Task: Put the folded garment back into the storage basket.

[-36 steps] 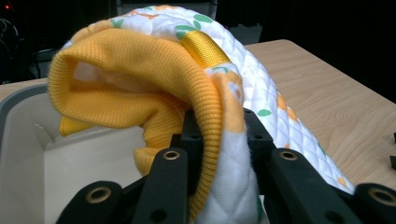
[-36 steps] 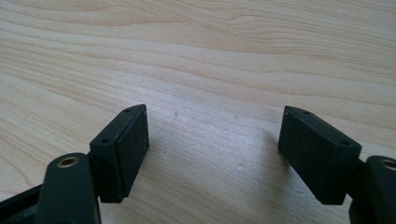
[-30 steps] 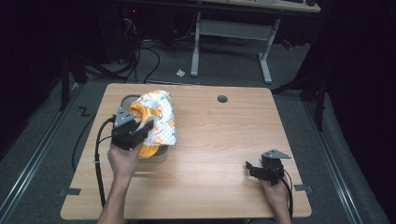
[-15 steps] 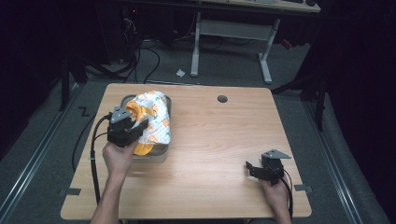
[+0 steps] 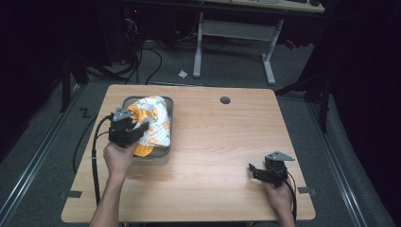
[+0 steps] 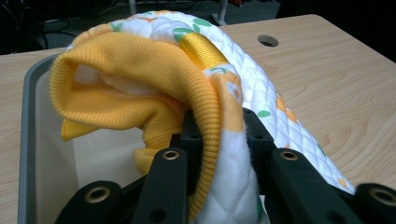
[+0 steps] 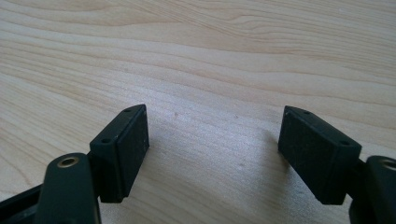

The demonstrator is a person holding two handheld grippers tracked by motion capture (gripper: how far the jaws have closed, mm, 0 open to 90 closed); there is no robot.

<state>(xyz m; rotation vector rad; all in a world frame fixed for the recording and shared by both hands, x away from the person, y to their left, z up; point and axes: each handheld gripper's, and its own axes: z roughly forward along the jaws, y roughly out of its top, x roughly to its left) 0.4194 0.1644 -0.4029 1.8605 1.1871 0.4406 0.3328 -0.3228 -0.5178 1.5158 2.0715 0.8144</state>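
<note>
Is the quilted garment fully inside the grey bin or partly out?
Partly out: the garment is draped over the bin rim, gripped by the left gripper.

Cloth (image 5: 153, 120) in bin (image 5: 166, 106) (table's (image 5: 222, 142) left side)

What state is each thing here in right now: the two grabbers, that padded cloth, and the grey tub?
Left gripper: shut on the cloth.
Right gripper: open, nothing between its jaws, low over the table.
Cloth: bunched up, draped over the tub's rim.
Tub: upright on the table, cloth partly inside.
</note>
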